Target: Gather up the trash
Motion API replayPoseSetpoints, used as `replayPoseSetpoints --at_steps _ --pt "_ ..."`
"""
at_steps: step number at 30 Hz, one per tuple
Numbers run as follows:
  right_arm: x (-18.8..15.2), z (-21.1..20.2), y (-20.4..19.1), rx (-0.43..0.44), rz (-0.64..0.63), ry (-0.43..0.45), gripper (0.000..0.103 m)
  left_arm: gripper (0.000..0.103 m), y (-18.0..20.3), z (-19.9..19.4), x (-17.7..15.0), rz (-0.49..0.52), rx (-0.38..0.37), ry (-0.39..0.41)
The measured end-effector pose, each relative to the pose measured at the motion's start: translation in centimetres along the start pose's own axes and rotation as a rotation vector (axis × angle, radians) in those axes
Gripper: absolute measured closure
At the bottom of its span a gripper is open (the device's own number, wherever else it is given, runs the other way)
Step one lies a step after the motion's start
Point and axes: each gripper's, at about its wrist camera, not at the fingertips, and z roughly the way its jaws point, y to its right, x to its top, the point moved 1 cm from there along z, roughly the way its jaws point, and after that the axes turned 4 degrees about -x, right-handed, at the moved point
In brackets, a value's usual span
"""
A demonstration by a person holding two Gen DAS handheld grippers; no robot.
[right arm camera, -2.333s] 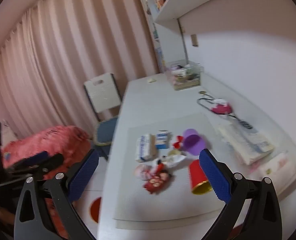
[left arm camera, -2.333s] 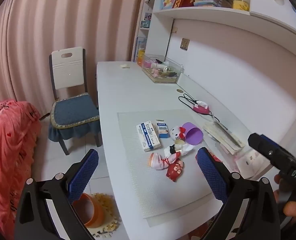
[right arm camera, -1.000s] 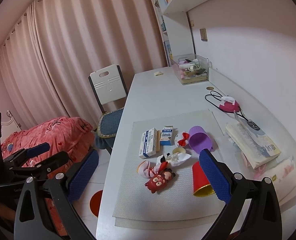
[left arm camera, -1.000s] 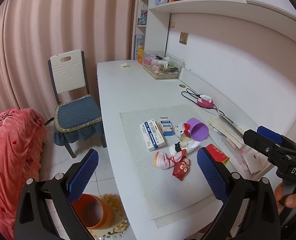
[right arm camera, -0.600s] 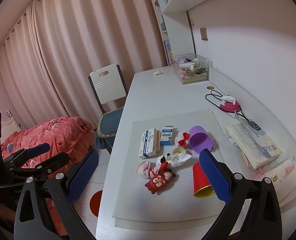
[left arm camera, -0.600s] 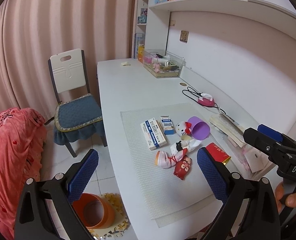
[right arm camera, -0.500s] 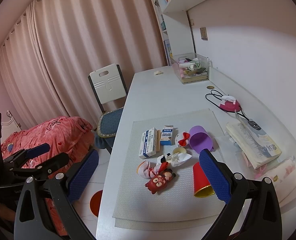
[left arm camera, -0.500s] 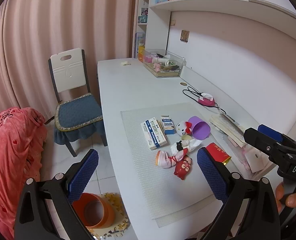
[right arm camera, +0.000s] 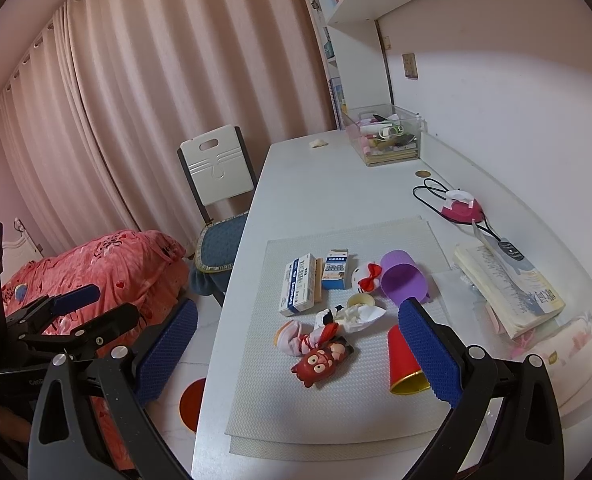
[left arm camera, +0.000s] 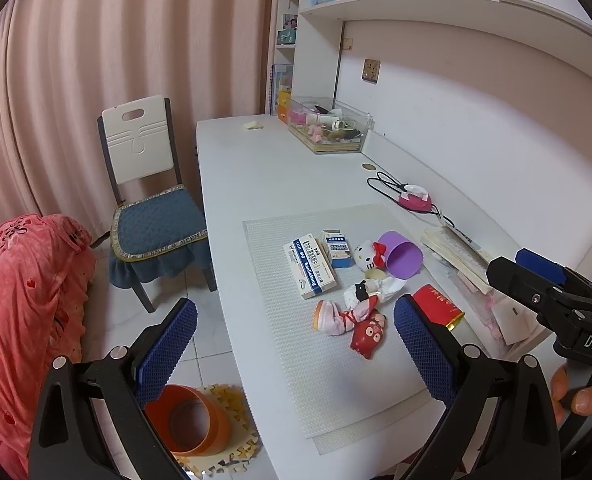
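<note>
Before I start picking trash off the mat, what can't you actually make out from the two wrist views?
- Red cup: right wrist view, its far side is behind the right gripper finger.
- Orange bin: left wrist view, partly behind the left gripper finger; its contents do not show.
- Crumpled paper: too small to identify in either view.
- Medicine boxes: print too small to read.
- Clear box: contents too jumbled to tell.

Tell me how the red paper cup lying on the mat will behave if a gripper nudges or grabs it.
The red paper cup lies on its side on the mat, so a nudge would probably roll it in a curve. It looks thin-walled and light, so it may skid rather than resist. A hard squeeze would likely crush it.
</note>
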Motion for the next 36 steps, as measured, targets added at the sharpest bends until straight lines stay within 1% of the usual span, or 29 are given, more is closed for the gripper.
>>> replayPoseSetpoints --at_steps 15,21,27,30,36 --pt "0.2 0.0 0.1 0.002 0.012 0.006 0.005 0.006 0.0 0.0 0.1 0.011 0.001 -0.013" --pt "0.1 -0.2 0.4 -0.003 0.021 0.006 0.005 0.006 0.7 0.4 0.4 0.046 0.015 -0.041" --pt "0.1 -0.7 0.8 -0.027 0.025 0.009 0.005 0.006 1.7 1.1 1.1 0.08 -0.003 -0.075" --pt "0.1 -1.0 1.3 -0.047 0.035 0.012 0.005 0.006 2.1 1.4 1.3 0.1 -0.027 -0.092" --pt "0.0 -1.0 3.1 -0.077 0.087 -0.011 0.005 0.006 3.5 2.8 1.8 0.14 -0.057 -0.141"
